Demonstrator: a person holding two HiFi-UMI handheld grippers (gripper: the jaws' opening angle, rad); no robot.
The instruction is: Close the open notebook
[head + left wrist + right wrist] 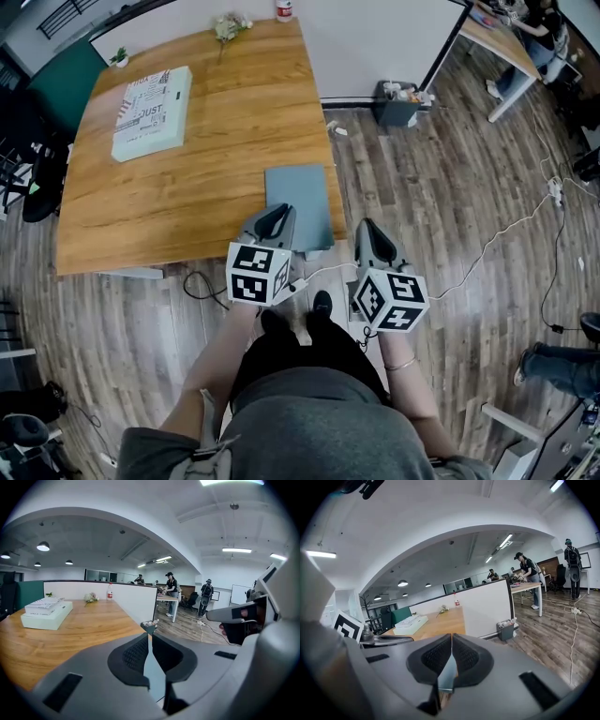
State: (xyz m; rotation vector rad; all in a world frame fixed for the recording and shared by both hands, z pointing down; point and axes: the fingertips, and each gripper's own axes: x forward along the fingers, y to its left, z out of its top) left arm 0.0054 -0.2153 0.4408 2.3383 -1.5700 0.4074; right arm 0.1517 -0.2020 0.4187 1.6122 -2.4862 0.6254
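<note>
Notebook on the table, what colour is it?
The notebook is plain greyish blue, seen best in the head view.

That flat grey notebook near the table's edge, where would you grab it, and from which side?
Probably by its near short edge, coming in low from the person's side. The notebook lies closed and flat on the table, so jaws from above find no grip, while that edge seems to reach the table's rim, where one jaw might slip under.
</note>
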